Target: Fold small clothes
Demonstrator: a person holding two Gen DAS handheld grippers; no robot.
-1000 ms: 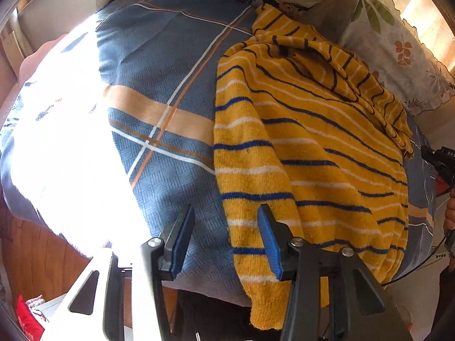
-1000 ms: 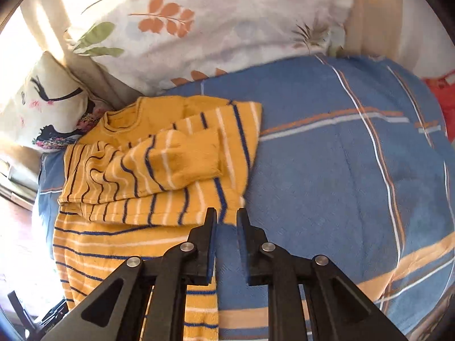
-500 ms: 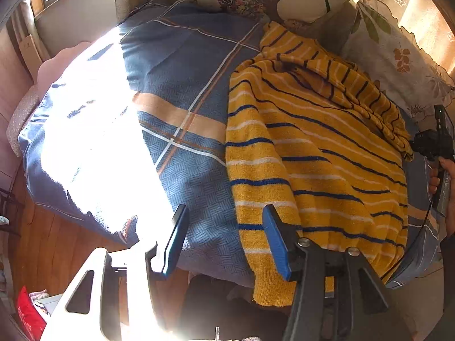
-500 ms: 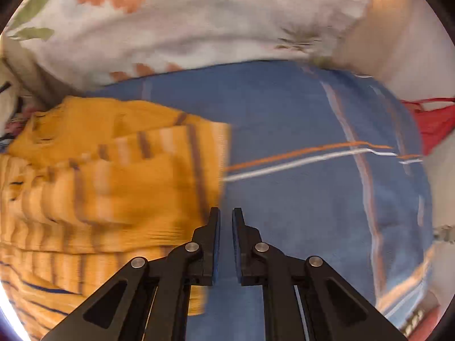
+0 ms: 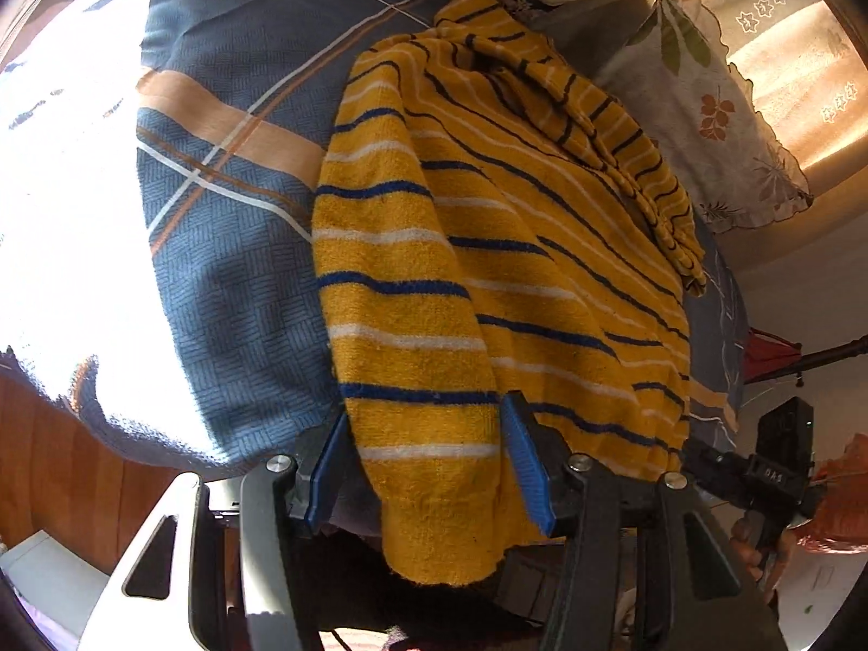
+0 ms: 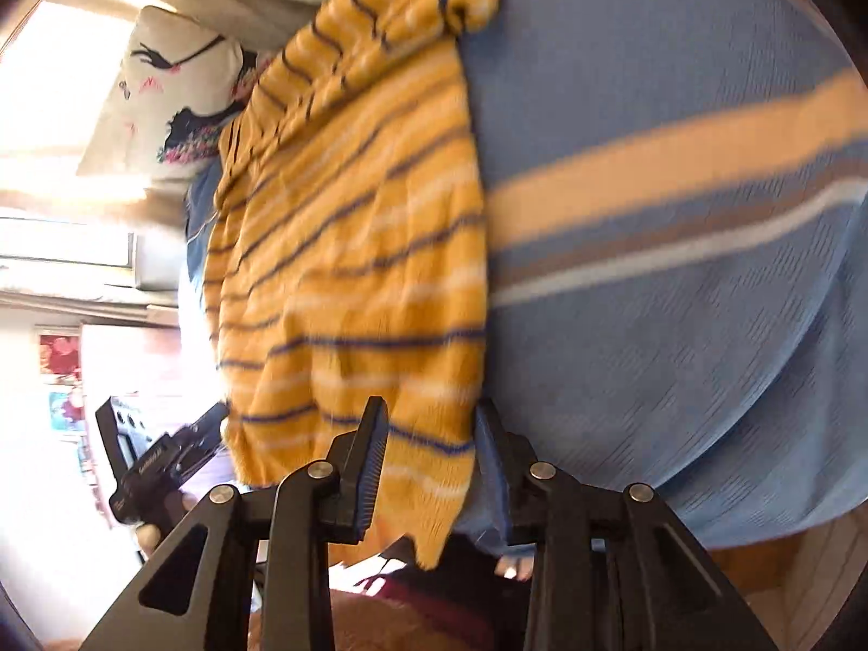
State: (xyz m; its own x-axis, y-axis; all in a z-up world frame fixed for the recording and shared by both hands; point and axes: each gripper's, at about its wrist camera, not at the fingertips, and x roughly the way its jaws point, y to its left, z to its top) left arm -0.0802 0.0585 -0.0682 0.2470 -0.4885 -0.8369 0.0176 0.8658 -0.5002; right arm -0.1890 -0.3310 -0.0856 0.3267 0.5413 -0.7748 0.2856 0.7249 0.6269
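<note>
Left wrist view: the yellow striped sweater point(image 5: 488, 228) lies on the bed point(image 5: 228, 249), over a blue plaid blanket point(image 5: 233, 173), its hem hanging off the bed's near edge. The left hand-held gripper point(image 5: 428, 466) sits at that edge with 2 blue pads point(image 5: 523, 461) standing moderately wide either side of the hem's left corner; the cloth hangs between them, but neither pad presses on it. Only this view shows a sleeve point(image 5: 624, 146) folded across the chest toward the far right side, and the right hand-held gripper point(image 5: 776, 466) low at the right, a hand point(image 5: 751, 553) under it.

Right wrist view, blurred: the same sweater point(image 6: 352, 249) from the other side. The right hand-held gripper point(image 6: 428, 461) is at the hem's right corner, jaws opening, the corner hanging loose between them, not pinched. Here the left hand-held gripper point(image 6: 163, 455) shows at the lower left, off the bed's edge.

Around: a leaf-print pillow point(image 5: 705, 125) and a figure-print pillow point(image 6: 168, 87) at the bed's far end, bright glare washing out the blanket's left side.
</note>
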